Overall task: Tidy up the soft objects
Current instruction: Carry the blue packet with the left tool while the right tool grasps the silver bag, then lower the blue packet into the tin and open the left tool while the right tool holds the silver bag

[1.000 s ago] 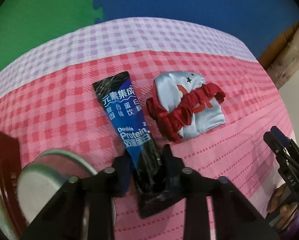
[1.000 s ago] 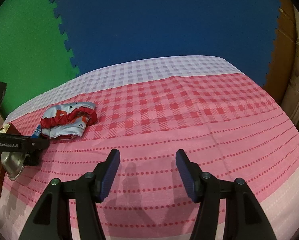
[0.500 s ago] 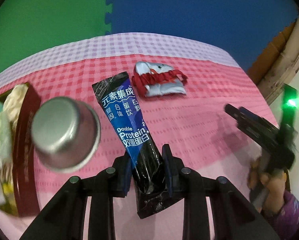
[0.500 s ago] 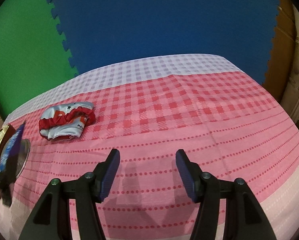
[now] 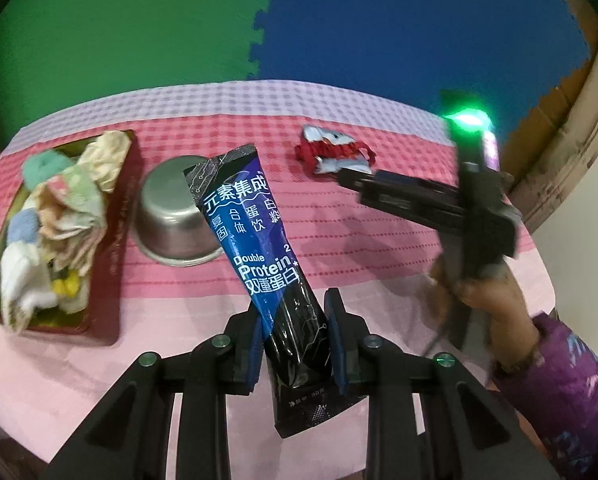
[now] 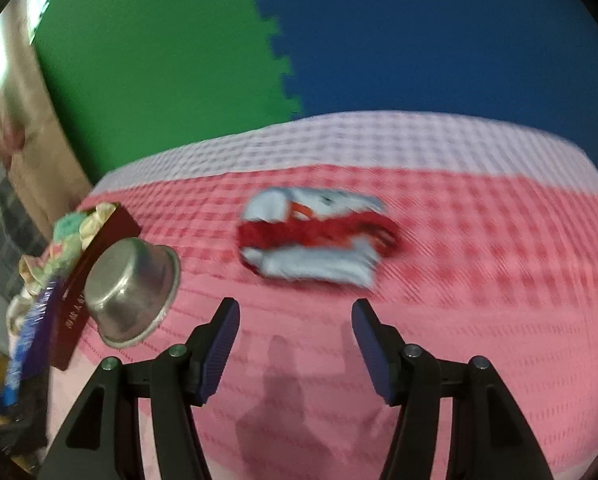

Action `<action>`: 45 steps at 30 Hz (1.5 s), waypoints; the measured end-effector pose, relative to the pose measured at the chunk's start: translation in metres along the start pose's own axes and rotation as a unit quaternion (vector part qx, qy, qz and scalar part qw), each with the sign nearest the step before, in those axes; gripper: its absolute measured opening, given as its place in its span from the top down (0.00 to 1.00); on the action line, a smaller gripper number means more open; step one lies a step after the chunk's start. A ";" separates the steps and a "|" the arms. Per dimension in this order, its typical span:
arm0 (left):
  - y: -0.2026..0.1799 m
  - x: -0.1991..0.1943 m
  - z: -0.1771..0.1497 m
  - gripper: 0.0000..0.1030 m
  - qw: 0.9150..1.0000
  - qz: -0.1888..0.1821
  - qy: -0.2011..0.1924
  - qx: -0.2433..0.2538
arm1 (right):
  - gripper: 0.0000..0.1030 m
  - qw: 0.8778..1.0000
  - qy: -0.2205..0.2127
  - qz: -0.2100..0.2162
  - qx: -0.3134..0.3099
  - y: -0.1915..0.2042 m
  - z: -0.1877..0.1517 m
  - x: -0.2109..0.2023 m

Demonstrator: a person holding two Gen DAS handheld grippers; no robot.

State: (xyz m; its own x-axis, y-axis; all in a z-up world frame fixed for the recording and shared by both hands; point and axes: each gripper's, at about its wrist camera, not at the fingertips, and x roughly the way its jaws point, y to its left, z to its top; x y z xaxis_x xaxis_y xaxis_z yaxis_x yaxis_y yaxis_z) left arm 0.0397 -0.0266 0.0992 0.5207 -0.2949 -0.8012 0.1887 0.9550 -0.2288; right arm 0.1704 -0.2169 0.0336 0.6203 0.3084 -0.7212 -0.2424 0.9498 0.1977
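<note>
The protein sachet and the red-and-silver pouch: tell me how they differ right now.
The protein sachet is blue and black with white lettering; the red-and-silver pouch is silver with a red ruffled band. The sachet is long, narrow and held up off the cloth in the left gripper; the pouch is squat, crumpled and lies on the checked tablecloth, ungripped. Neither is in the red tray.

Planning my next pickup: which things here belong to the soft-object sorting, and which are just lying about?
In the job:
- protein sachet, clamped in the left gripper
- silver and red cloth, loose on the tablecloth, ahead of the open right gripper
- dark red tray piled with soft cloths

Lying about:
- overturned steel bowl beside the tray
</note>
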 end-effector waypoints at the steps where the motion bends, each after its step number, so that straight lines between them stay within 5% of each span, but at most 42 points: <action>1: 0.003 -0.004 0.000 0.76 1.000 0.000 -0.003 -0.004 | 0.42 1.000 0.005 0.001 -0.017 0.009 0.007 0.008; 7: 0.017 -0.025 -0.002 0.76 1.000 0.003 -0.022 -0.022 | 0.42 0.996 0.016 -0.064 -0.063 0.023 0.032 0.049; 13: 0.032 -0.043 -0.007 0.76 0.999 0.002 -0.029 -0.046 | 0.43 0.998 0.031 -0.038 -0.028 0.004 0.037 0.069; 21: 0.047 -0.071 -0.016 0.76 0.996 0.014 -0.052 -0.069 | 0.87 0.998 0.030 -0.051 -0.037 -0.001 0.027 0.050; 33: 0.111 -0.113 -0.039 0.75 0.984 0.082 -0.073 -0.138 | 0.88 0.999 0.016 -0.014 -0.049 0.028 -0.051 -0.015; 45: 0.181 -0.070 0.013 0.75 0.986 0.103 -0.063 -0.117 | 0.88 0.998 0.017 -0.026 -0.050 0.029 -0.054 -0.014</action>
State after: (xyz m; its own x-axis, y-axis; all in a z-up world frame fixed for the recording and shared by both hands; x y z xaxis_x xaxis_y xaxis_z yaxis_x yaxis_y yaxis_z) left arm 0.0482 0.1668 0.1213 0.6294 -0.0806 -0.7729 -0.1227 0.9718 -0.2012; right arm 0.1146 -0.1961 0.0133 0.6083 0.2560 -0.7513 -0.2857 0.9537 0.0936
